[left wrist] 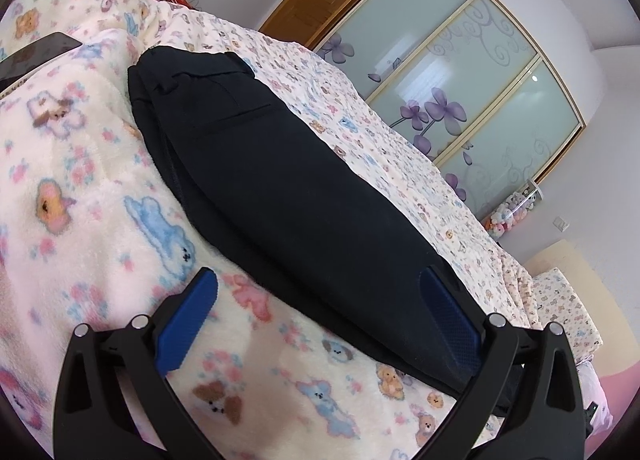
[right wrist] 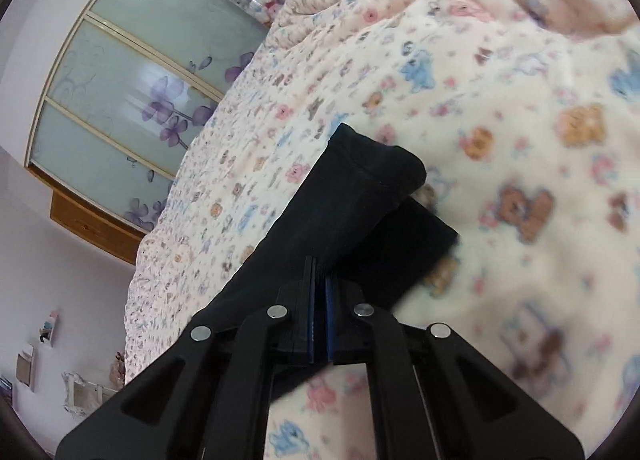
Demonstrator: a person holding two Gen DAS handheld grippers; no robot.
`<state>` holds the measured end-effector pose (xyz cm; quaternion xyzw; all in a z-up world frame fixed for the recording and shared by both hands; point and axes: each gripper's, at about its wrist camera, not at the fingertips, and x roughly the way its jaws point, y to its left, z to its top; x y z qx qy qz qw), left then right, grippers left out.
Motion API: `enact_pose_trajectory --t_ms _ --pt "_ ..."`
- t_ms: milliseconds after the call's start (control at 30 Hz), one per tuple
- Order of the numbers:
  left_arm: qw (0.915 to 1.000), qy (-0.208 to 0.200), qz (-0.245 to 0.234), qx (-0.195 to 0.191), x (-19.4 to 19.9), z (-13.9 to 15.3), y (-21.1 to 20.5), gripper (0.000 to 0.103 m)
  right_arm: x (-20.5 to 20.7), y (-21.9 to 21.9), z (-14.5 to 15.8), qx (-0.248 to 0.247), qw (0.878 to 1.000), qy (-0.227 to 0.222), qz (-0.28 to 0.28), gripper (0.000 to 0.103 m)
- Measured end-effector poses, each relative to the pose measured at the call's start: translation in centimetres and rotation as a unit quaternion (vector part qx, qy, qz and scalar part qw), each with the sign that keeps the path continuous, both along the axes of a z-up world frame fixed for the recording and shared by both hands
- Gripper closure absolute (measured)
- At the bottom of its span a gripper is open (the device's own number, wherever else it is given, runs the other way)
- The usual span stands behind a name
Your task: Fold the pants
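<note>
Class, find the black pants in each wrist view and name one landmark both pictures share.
Left wrist: the pants run diagonally from upper left to lower right.
Right wrist: lower centre, gripped by the right gripper.
Shared landmark: the flowered wardrobe doors.

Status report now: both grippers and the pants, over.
Left gripper open, over pants. Right gripper shut on pants near hems. Phone on blanket, clear of pants.
</note>
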<state>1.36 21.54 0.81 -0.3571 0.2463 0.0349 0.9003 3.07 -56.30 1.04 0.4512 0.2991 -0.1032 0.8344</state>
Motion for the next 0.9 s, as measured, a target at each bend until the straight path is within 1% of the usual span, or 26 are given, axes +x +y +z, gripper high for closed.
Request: enact_pose_trajectory --t_ms 33,133,167,233,267,300,333,367,400,433,467,500,600,733,767,867,900 --pt "1.0 -0.001 0.001 -0.002 0.0 0.0 0.0 0.002 0.1 -0.1 -0.4 -0.001 1.0 0.007 0.0 0.099" --pt "0.9997 -0.009 -0.004 -0.023 -0.2 0.0 0.5 0.002 1.3 -0.6 -3.4 0.003 0.998 0.06 0.011 0.099" --pt "0.9993 -0.013 -0.007 -0.033 -0.2 0.0 0.9 0.002 1.3 -0.6 -3.7 0.002 0.998 0.06 0.012 0.098" --pt "0.9959 -0.036 -0.026 -0.079 -0.5 0.2 2.1 0.002 0.7 -0.3 -3.4 -0.005 0.998 0.053 0.016 0.094" --pt "0.9923 -0.053 -0.037 -0.106 -0.6 0.3 2.9 0.002 0.7 -0.2 -3.2 -0.008 0.998 0.054 0.021 0.09" --pt "0.989 -0.065 -0.044 -0.126 -0.6 0.5 3.6 0.002 0.5 -0.2 -2.9 -0.01 0.998 0.05 0.029 0.088" --pt "0.9846 -0.078 -0.053 -0.147 -0.6 0.5 4.2 0.002 0.2 -0.2 -2.7 -0.011 0.999 0.041 0.032 0.081" --pt "0.9794 -0.09 -0.063 -0.17 -0.5 0.5 4.8 0.002 -0.3 -0.3 -2.4 -0.015 0.999 0.03 0.033 0.072" --pt "0.9728 -0.1 -0.074 -0.196 -0.2 0.4 5.4 0.002 -1.0 -0.4 -2.1 -0.018 0.999 0.019 0.029 0.067" --pt "0.9688 -0.101 -0.079 -0.212 0.1 0.2 5.7 0.002 -1.7 -0.5 -1.9 -0.02 1.0 0.003 0.021 0.063" --pt "0.9682 -0.095 -0.076 -0.219 0.3 0.0 6.0 0.002 -1.8 -0.6 -1.8 -0.02 1.0 -0.004 0.018 0.063" --pt "0.9703 -0.081 -0.062 -0.219 0.6 -0.4 6.3 0.002 -2.1 -0.7 -1.7 -0.02 1.0 -0.01 0.013 0.063" --pt "0.9691 -0.057 -0.044 -0.236 1.4 -1.2 6.7 0.003 -2.7 -0.9 -1.7 -0.014 1.0 -0.016 0.008 0.063" --pt "0.9733 -0.035 -0.029 -0.225 2.5 -1.4 6.6 0.005 -2.5 -0.5 -1.7 -0.014 1.0 -0.016 0.014 0.063" --pt "0.9753 -0.021 -0.022 -0.219 3.1 -1.5 6.5 0.006 -2.7 -0.3 -1.8 -0.013 1.0 -0.016 0.015 0.063" --pt "0.9742 0.007 -0.013 -0.225 4.1 -1.9 6.9 0.007 -2.5 0.2 -2.2 -0.003 1.0 -0.016 0.022 0.063" --pt "0.9737 0.008 -0.013 -0.227 4.3 -1.9 7.1 0.007 -2.3 0.4 -2.2 -0.001 1.0 -0.016 0.025 0.063"
